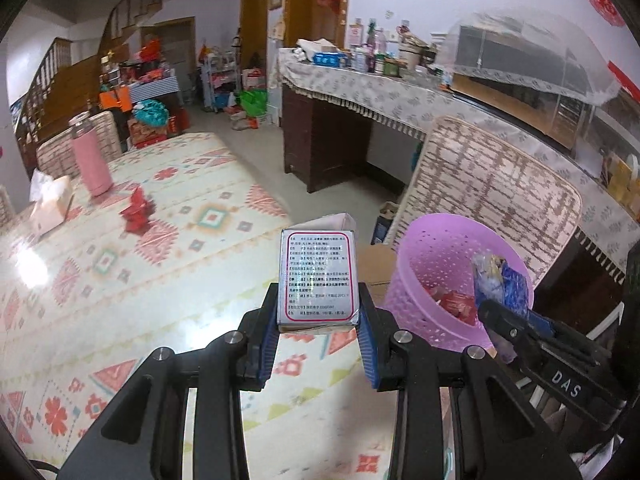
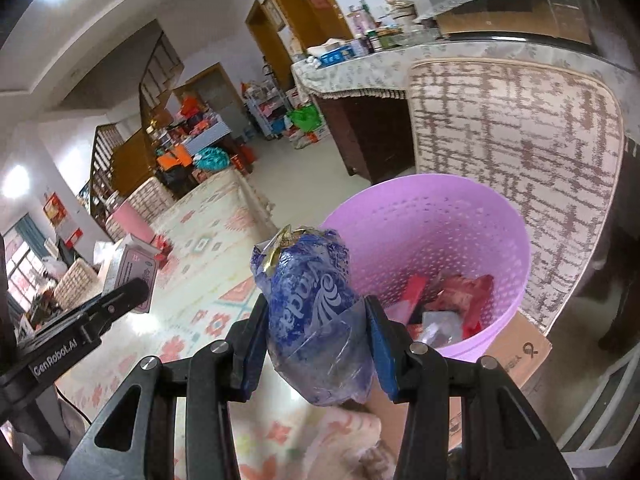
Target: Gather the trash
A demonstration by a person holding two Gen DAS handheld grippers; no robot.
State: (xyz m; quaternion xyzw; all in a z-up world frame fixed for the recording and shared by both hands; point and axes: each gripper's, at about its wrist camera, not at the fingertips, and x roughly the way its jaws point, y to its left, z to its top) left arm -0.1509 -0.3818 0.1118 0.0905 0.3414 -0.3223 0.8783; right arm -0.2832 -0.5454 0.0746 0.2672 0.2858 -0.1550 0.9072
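While the left gripper [image 1: 318, 344] clamps a medicine box [image 1: 318, 280], the right gripper [image 2: 316, 344] clamps a blue wrapper [image 2: 312, 304] beside the purple wastebasket [image 2: 460, 216] off the tabletop's [image 1: 160, 280] edge.

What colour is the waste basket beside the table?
Light purple, with small perforations across its wall: the waste basket shows best in the right wrist view.

Lower portion of the silver box [image 1: 318, 280] is covered by the blue pads; its printed text is too small to read. Base of the purple basket [image 2: 432, 216] is hidden behind the blue wrapper [image 2: 316, 320] and gripper frame. Basket contents [image 2: 444, 312] are a red jumble, items indistinguishable. Counter bottles [image 1: 372, 50], upper centre, are too small to identify. The red item [image 1: 138, 210] on the tablecloth is blurred.
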